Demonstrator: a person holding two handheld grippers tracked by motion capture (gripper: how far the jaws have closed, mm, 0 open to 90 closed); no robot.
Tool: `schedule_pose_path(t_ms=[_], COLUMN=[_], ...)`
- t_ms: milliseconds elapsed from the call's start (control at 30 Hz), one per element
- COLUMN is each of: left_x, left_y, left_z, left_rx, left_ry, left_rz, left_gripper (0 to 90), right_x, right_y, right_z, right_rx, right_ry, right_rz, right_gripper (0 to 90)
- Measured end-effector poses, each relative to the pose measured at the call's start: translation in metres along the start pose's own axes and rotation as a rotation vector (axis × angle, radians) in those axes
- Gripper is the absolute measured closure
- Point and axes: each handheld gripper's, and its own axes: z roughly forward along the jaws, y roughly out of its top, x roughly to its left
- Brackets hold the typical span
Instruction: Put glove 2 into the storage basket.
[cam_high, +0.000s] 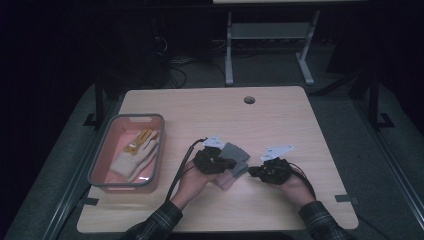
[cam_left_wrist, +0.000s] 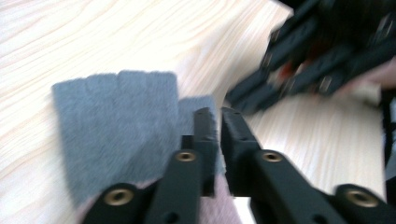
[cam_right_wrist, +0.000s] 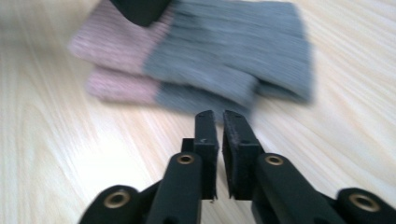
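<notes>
Glove (cam_high: 234, 159) folding in hand at desk (cam_high: 280, 120) centre; left tool (cam_high: 227, 165) pinches the cloth, right tool (cam_high: 252, 171) stands free.

The grey-and-pink glove lies on the desk well right of the bin (cam_high: 100, 159), which holds a cream glove (cam_high: 134, 159) with yellow fingers. In the left gripper view the left tool (cam_left_wrist: 219, 123) is closed on the glove (cam_left_wrist: 116, 126) at its near edge, grey cloth caught between the pads. In the right gripper view the right tool (cam_right_wrist: 220, 122) is nearly closed with nothing between its pads, just short of the glove (cam_right_wrist: 224, 60), which looks doubled over. Judgement: the folding or gathering step is under way; next the right tool should open, take the free edge, and both carry the glove left to the bin.
</notes>
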Motion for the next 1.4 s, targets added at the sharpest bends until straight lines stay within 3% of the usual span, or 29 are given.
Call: schedule_pose_path(t_ms=[133,233,367,433,567,600,800,867,1033,1267,1400], left_x=[0.004,0.016,0.028,0.031,0.034,0.033,0.024,0.020,0.013,0.011,0.013], left_y=[-0.007,-0.010,-0.010,-0.010,-0.014,-0.014,-0.013,-0.012,-0.013,-0.019,-0.021], left_z=[-0.009,-0.015,-0.019,-0.018,-0.010,-0.009,0.000,0.003,0.013,0.020,0.022], left_rx=[0.020,0.017,0.035,0.049,0.077,0.087,0.087,0.093,0.106,0.111,0.112], left_ry=[0.061,0.102,0.154,0.156,0.105,0.100,0.080,0.080,0.133,0.154,0.147], left_rz=[0.027,0.008,0.017,0.027,-0.003,0.001,0.012,0.033,0.064,0.086,0.074], left_gripper=[88.4,77.9,53.1,43.3,20.0,15.6,12.6,12.6,12.6,12.5,12.5], right_x=[-0.013,-0.023,-0.034,-0.039,-0.045,-0.045,-0.044,-0.044,-0.043,-0.042,-0.042], right_y=[-0.011,-0.015,-0.021,-0.024,-0.029,-0.029,-0.030,-0.031,-0.031,-0.032,-0.031], right_z=[-0.016,-0.021,-0.023,-0.021,-0.014,-0.012,-0.009,-0.009,-0.009,-0.008,-0.007], right_rx=[0.000,-0.018,-0.022,-0.004,0.027,0.029,0.007,0.005,-0.003,-0.012,-0.013], right_ry=[-0.053,-0.082,-0.129,-0.169,-0.194,-0.210,-0.219,-0.219,-0.223,-0.226,-0.226], right_rz=[0.022,0.049,0.097,0.104,0.135,0.125,0.119,0.119,0.121,0.124,0.125], right_gripper=[71.3,59.1,33.7,26.3,16.6,15.8,13.9,13.9,13.8,13.6,13.6])
